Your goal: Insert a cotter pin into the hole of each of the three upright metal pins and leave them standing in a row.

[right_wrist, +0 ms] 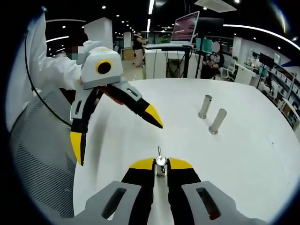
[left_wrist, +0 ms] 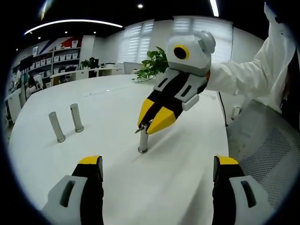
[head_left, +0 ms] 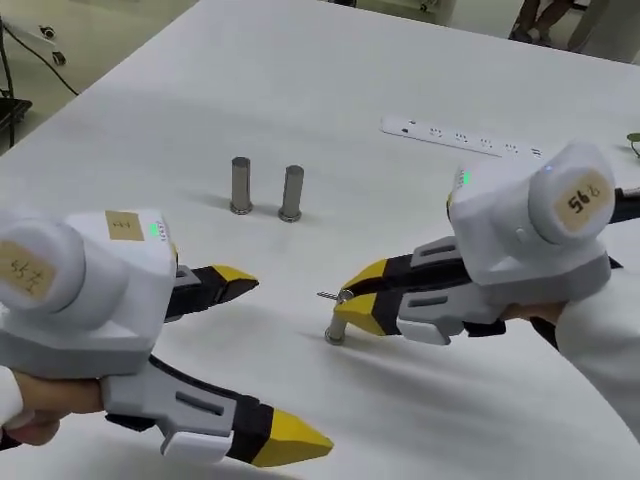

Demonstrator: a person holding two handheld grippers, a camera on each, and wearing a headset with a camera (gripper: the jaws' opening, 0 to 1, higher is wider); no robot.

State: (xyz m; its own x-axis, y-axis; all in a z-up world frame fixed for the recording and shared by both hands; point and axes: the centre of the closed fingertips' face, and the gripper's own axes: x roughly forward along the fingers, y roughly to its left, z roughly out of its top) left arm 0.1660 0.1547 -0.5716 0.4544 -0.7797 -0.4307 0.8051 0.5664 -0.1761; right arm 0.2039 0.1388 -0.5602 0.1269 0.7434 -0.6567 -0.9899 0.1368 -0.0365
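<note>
**Spotter A:** Between the tips of your right claw (head_left: pixel 346 297) sits the cotter pin (head_left: pixel 328 296). The claw is closed on it, and the thin end pokes out just past the tips.

**Spotter B:** Directly under those tips you have the first metal pin (head_left: pixel 336 331), with its foot on the desk (head_left: pixel 300 80). In your right gripper view the two yellow tips flank its top, and the wire runs on ahead of them. I cannot tell whether the cotter pin is through the hole.

**Spotter A:** In your left gripper view that pin stands upright, straight ahead of the left claw's jaws and apart from them.

**Spotter B:** Your left claw (head_left: pixel 292 361) is spread wide and holds nothing. It faces your right claw, and the first metal pin stands between the two.

**Spotter A:** Farther out, beyond both claws, the second metal pin (head_left: pixel 292 193) and the third metal pin (head_left: pixel 241 185) stand upright side by side, near each other but not touching. Both are well apart from the one under your right claw, and the second is the nearer to it.

**Spotter B:** Farthest off, past your right claw, a white power strip (head_left: pixel 460 137) lies flat on the desk.
</note>
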